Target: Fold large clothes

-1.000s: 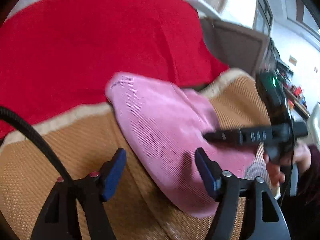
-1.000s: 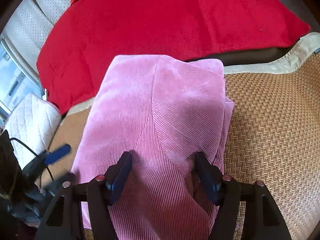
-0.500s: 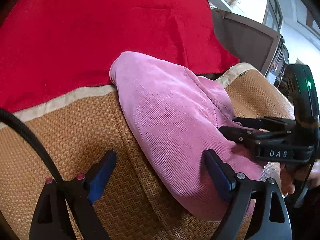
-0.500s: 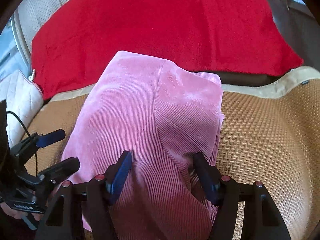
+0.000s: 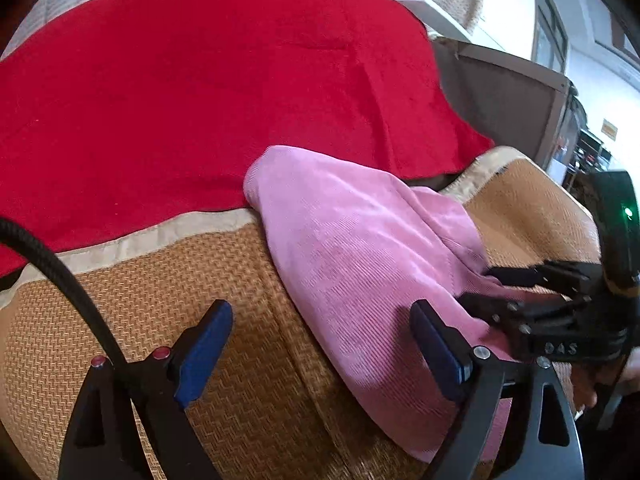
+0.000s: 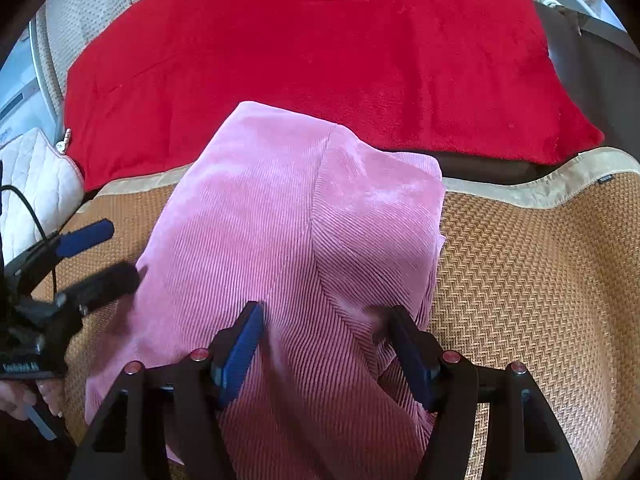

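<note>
Pink corduroy garment (image 6: 288, 240) runs lengthwise from the woven seat mat's (image 6: 520, 280) front edge toward its back; right hand-held gripper (image 6: 324, 344) pinches its near end, left hand-held gripper (image 5: 320, 344) spread beside it.

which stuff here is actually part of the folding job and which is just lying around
In the job:
pink corduroy garment
left gripper
right gripper

Just lying about:
red blanket
woven mat
white quilted cushion

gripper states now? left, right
Left gripper: open, holding nothing, beside the pink garment.
Right gripper: jaws apart over the garment; grip cannot be told.
</note>
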`<state>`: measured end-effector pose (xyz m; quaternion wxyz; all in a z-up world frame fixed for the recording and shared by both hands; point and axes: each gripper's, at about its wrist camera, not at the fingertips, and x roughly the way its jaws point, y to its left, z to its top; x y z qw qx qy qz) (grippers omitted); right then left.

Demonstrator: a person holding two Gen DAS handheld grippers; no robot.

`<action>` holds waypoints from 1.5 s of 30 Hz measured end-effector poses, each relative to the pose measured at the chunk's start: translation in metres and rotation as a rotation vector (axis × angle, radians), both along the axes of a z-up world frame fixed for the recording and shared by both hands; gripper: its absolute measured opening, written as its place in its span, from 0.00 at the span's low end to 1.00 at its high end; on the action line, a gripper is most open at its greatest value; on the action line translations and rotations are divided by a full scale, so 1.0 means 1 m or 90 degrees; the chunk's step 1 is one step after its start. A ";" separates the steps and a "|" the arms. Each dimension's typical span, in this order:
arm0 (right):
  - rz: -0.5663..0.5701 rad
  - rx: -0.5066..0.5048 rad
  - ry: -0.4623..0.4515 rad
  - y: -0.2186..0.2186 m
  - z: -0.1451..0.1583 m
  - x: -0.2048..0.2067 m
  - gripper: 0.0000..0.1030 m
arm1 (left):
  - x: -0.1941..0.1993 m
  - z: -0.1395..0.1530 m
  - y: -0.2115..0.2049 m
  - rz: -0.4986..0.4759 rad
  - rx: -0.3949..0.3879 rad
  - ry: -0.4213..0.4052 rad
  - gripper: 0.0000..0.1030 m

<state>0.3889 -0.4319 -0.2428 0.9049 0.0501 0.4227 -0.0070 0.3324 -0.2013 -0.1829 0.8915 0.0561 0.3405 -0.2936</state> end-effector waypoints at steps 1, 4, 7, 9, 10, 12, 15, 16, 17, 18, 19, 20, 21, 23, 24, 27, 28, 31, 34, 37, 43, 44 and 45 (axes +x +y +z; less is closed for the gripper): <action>0.000 0.001 -0.001 0.000 0.000 0.000 0.66 | 0.002 0.000 0.000 0.007 0.000 0.000 0.88; 0.001 0.006 -0.003 -0.002 -0.001 -0.002 0.66 | 0.008 -0.006 -0.004 0.013 0.006 0.008 0.88; 0.005 0.023 0.001 -0.005 0.000 -0.003 0.66 | 0.014 -0.017 -0.008 0.015 0.015 0.028 0.89; 0.007 0.064 0.001 -0.016 0.002 -0.003 0.66 | 0.016 -0.017 -0.007 0.017 0.008 0.032 0.89; 0.003 0.094 -0.008 -0.024 0.005 -0.004 0.64 | 0.016 -0.015 -0.007 0.018 0.010 0.030 0.89; -0.020 0.135 -0.028 -0.039 0.012 -0.006 0.62 | 0.015 -0.011 -0.006 0.021 0.009 0.026 0.89; -0.053 0.159 -0.036 -0.057 0.014 -0.005 0.53 | 0.017 -0.004 0.000 0.032 -0.022 0.025 0.89; -0.055 0.164 -0.023 -0.059 0.009 -0.002 0.46 | 0.019 -0.005 0.000 0.033 -0.020 0.025 0.89; -0.052 0.178 -0.002 -0.061 0.001 0.003 0.44 | 0.020 -0.008 -0.002 0.033 -0.001 0.028 0.89; -0.050 0.193 0.018 -0.061 -0.008 0.007 0.45 | 0.021 -0.015 -0.007 0.027 0.029 0.036 0.89; -0.053 0.195 0.022 -0.060 -0.013 0.009 0.44 | 0.021 -0.020 -0.010 0.026 0.043 0.039 0.89; -0.051 0.191 0.020 -0.059 -0.012 0.009 0.44 | 0.021 -0.021 -0.010 0.029 0.038 0.038 0.89; -0.047 0.186 0.020 -0.059 -0.008 0.009 0.45 | 0.022 -0.019 -0.007 0.031 0.026 0.043 0.89; -0.049 0.190 0.015 -0.062 0.001 0.010 0.45 | 0.024 -0.015 -0.002 0.032 0.008 0.055 0.88; -0.052 0.195 0.008 -0.065 0.007 0.012 0.45 | 0.024 -0.012 0.000 0.033 -0.002 0.054 0.88; -0.057 0.213 -0.018 -0.077 0.029 0.023 0.45 | 0.025 -0.003 0.007 0.045 -0.025 0.026 0.88; -0.056 0.211 -0.021 -0.079 0.034 0.029 0.45 | 0.025 0.000 0.007 0.045 -0.028 0.017 0.88; -0.048 0.220 -0.013 -0.082 0.036 0.051 0.45 | 0.024 -0.005 -0.005 0.028 0.017 0.011 0.88; -0.023 0.234 0.045 -0.078 0.013 0.080 0.45 | 0.025 -0.020 -0.018 0.022 0.061 0.013 0.88; -0.026 0.233 0.061 -0.076 -0.004 0.089 0.45 | 0.028 -0.013 -0.013 0.025 0.043 0.035 0.88; -0.020 0.261 0.023 -0.076 0.031 0.044 0.45 | 0.016 0.006 0.006 0.007 -0.033 0.041 0.88; -0.019 0.261 0.020 -0.074 0.036 0.033 0.45 | 0.011 0.008 0.007 -0.004 -0.033 0.037 0.88; -0.012 0.260 0.016 -0.070 0.041 0.020 0.45 | 0.004 0.009 0.005 -0.017 -0.025 0.032 0.88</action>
